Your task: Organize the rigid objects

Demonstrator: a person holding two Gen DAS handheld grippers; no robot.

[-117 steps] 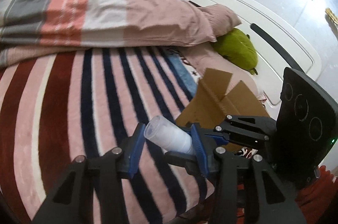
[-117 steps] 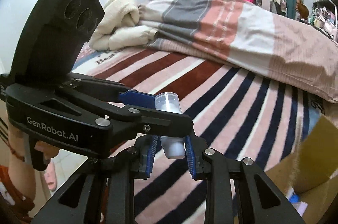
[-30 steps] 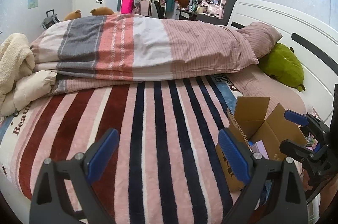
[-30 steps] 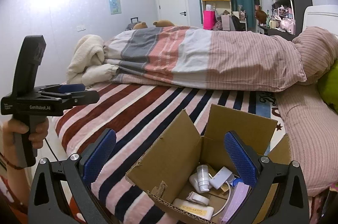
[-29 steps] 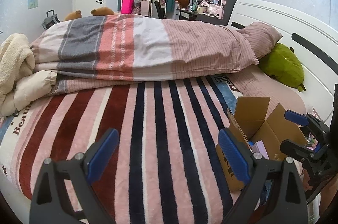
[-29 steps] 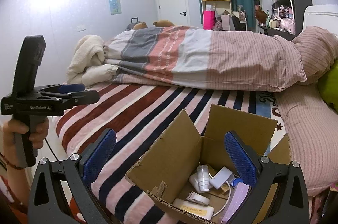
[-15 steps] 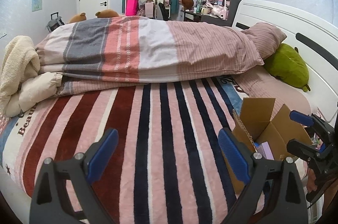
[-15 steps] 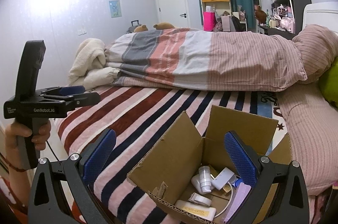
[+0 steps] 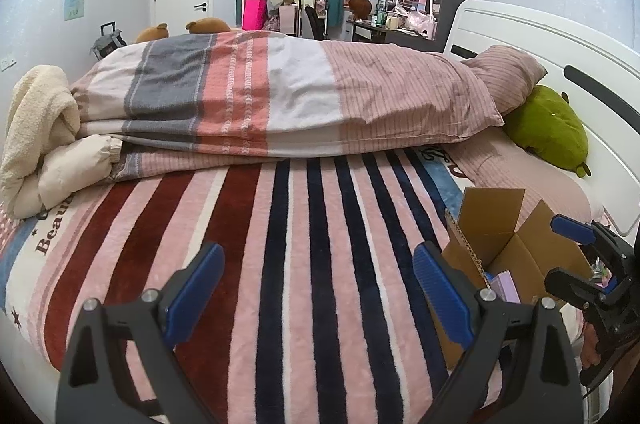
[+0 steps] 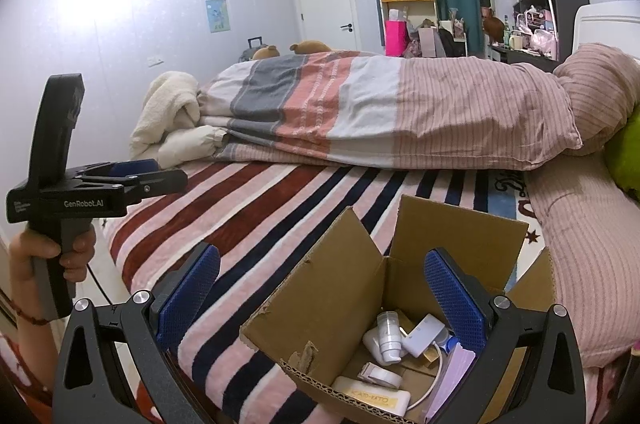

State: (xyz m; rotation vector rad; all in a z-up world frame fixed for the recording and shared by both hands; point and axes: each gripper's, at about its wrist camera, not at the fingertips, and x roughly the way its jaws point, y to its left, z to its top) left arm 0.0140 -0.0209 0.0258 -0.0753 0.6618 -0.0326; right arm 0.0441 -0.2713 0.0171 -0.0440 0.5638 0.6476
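An open cardboard box (image 10: 344, 288) stands on the striped bed blanket (image 9: 304, 264); it also shows at the right of the left wrist view (image 9: 508, 256). Inside lie a small clear bottle (image 10: 389, 338), a white charger with cable (image 10: 424, 340), a tape roll (image 10: 380, 376), a cream case (image 10: 370, 398) and a purple card (image 10: 452, 380). My right gripper (image 10: 320, 300) is open and empty, just above the box. My left gripper (image 9: 316, 288) is open and empty over the blanket, left of the box.
A folded striped duvet (image 9: 256, 104) lies across the bed behind. A cream fleece bundle (image 9: 36, 128) sits at the far left, a green plush (image 9: 548, 128) by the white headboard (image 9: 560, 52). The left gripper's body and the hand holding it (image 10: 64, 200) show left.
Earlier both grippers held the clear bottle between them; now it lies in the box and both are open. Over the last second both views lifted and pulled back slightly.
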